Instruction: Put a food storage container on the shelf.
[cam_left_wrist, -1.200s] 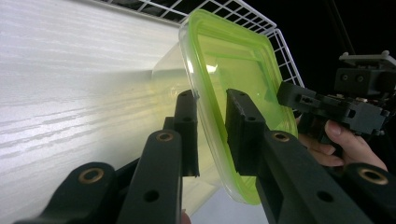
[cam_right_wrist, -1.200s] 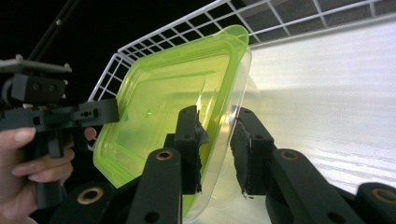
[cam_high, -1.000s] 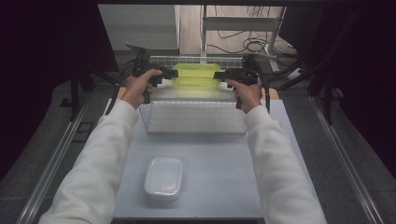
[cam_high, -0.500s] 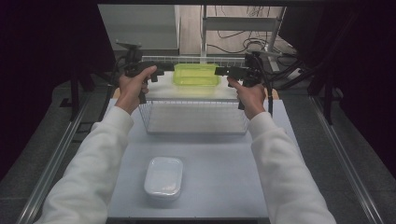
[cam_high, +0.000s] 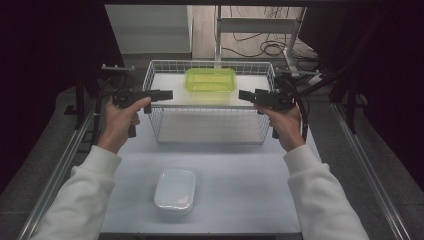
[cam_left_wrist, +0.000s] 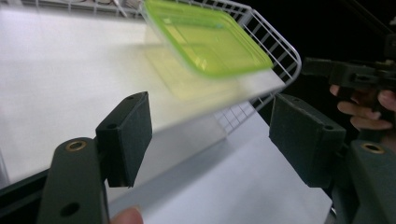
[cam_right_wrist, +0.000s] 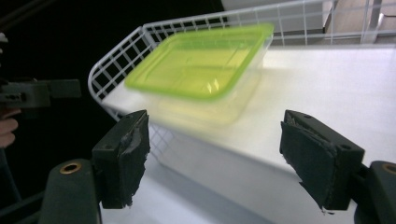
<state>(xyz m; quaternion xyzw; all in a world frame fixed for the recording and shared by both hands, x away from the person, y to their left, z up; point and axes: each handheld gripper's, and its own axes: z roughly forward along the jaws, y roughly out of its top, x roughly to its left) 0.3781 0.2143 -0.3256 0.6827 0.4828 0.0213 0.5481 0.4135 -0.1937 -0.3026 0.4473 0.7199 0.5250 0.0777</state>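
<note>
A clear container with a lime-green lid (cam_high: 210, 80) rests on the white upper shelf of a wire rack (cam_high: 152, 80), toward its far side. My left gripper (cam_high: 167, 94) hovers just off the rack's left edge, and my right gripper (cam_high: 243, 95) just off the right edge, both pointing inward. Both pairs of jaws have just been opening and hold nothing. In the left gripper view, the left gripper (cam_left_wrist: 215, 135) stands open with the container (cam_left_wrist: 210, 37) well beyond it. In the right gripper view, the right gripper (cam_right_wrist: 219, 156) is open too, short of the container (cam_right_wrist: 201, 60).
A white lidded container (cam_high: 175, 190) sits on the pale table (cam_high: 245, 175) near the front edge. The rack's lower level (cam_high: 210, 127) lies under the shelf. Metal rails run along both table sides, and cables lie on the floor behind.
Both grippers were at the ends of the green-lidded container; they have let go and drawn apart, outward and toward me. The container stays on the shelf.
</note>
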